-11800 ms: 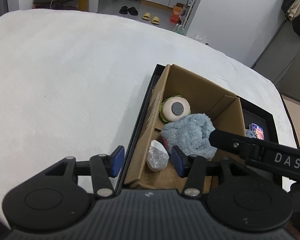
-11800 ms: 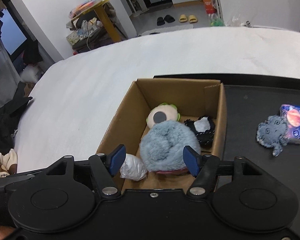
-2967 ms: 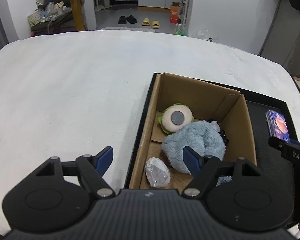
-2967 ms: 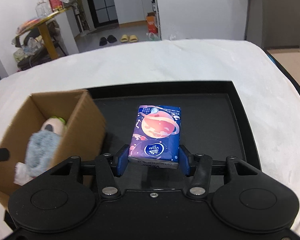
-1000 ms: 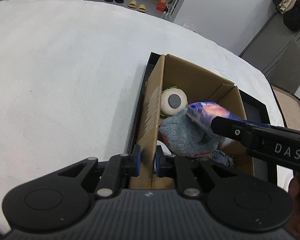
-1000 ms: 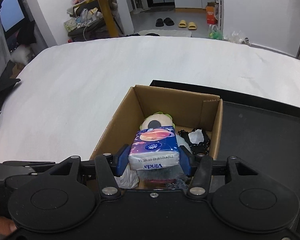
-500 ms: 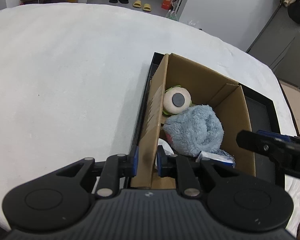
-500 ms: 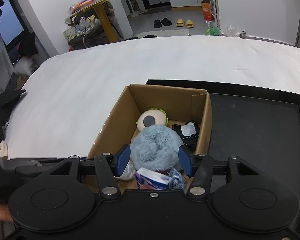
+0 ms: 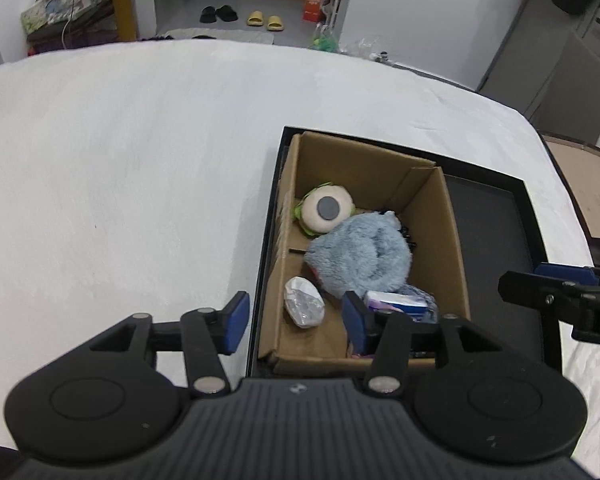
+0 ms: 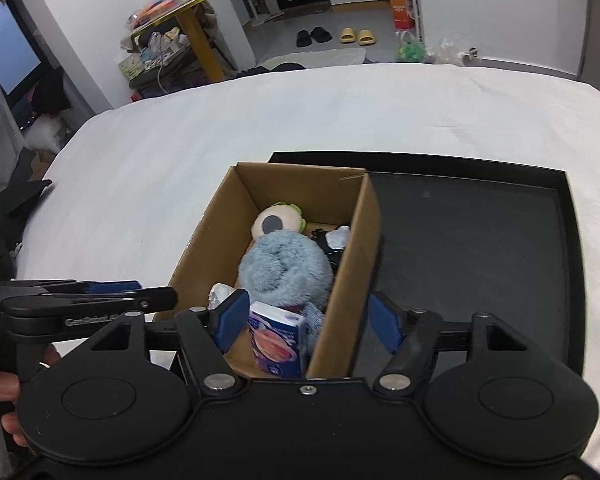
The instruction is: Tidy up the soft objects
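Note:
A cardboard box [image 9: 452, 248] [image 10: 204, 240] stands at the left end of a black tray [image 9: 496, 240] [image 10: 480, 232]. In it lie a fluffy blue plush [image 9: 360, 252] [image 10: 284, 268], a round cream eye toy [image 9: 326, 210] [image 10: 274, 222], a white crumpled wad [image 9: 303, 302], a black and white item [image 10: 332, 242] and a purple tissue pack [image 10: 278, 342] [image 9: 396, 302] at the near end. My left gripper [image 9: 296, 318] is open over the box's near left wall. My right gripper [image 10: 306, 320] is open and empty above the box's near right wall.
The tray lies on a white padded table [image 9: 120, 160]. The tray's right part is bare black. Past the table's far edge are slippers [image 10: 360, 36] on the floor and a cluttered yellow table [image 10: 180, 20].
My left gripper has let go of the box's left wall and opened. My right gripper, which dropped the tissue pack into the box, has opened wider and drawn back a little.

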A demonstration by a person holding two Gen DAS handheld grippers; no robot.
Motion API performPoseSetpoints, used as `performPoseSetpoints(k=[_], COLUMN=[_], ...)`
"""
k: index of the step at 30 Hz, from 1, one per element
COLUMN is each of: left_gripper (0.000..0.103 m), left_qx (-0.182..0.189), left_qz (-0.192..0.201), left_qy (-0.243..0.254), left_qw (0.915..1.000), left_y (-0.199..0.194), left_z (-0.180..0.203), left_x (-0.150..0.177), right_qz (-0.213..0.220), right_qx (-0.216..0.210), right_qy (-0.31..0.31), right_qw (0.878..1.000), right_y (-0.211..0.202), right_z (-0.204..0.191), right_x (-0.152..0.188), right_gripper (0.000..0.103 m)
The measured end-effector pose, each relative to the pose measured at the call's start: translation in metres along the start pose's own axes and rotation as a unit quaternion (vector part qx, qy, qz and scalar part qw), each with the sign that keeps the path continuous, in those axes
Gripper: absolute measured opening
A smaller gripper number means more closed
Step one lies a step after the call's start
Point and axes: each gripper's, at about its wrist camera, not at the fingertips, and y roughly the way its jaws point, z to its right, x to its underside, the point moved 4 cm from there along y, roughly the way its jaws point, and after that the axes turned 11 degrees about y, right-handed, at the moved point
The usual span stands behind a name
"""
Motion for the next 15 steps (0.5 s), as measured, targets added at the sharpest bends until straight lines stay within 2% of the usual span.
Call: performPoseSetpoints(k=[3, 7, 11, 13, 15], left_gripper=[0.059, 0.071, 0.085, 0.090, 0.092], left_qx=[-0.001, -0.001, 0.015, 0.023, 0.015], left_qz=[0.006, 0.009, 0.005, 0.006, 0.016], left_qy=[0.005, 0.001, 0.012, 0.017, 0.026], left_qw=[1.0000, 1.0000, 0.9998, 0.9996, 0.9994], left_y=[-0.015, -0.033, -0.055, -0.069, -0.084], left_z=[0.003, 0.008, 0.017, 0.023, 0.027], left_x=[-0.001, -0.002, -0.003, -0.004, -0.004], right_qz=[0.007, 0.023, 0.022, 0.030, 0.035], right_qx=[0.007, 0.013, 0.016, 0.025, 0.026], right_qy=[0.001, 0.004, 0.007, 0.000, -0.004], right_qw=[1.000, 1.000, 1.000, 0.999, 0.999], right_y=[-0.013, -0.036, -0.057, -0.068, -0.080], right_z=[0.004, 0.008, 0.014, 0.014, 0.014], right_x=[0.000, -0.002, -0.003, -0.002, -0.001], right_gripper=[0.073, 0.088, 0.094, 0.098, 0.099])
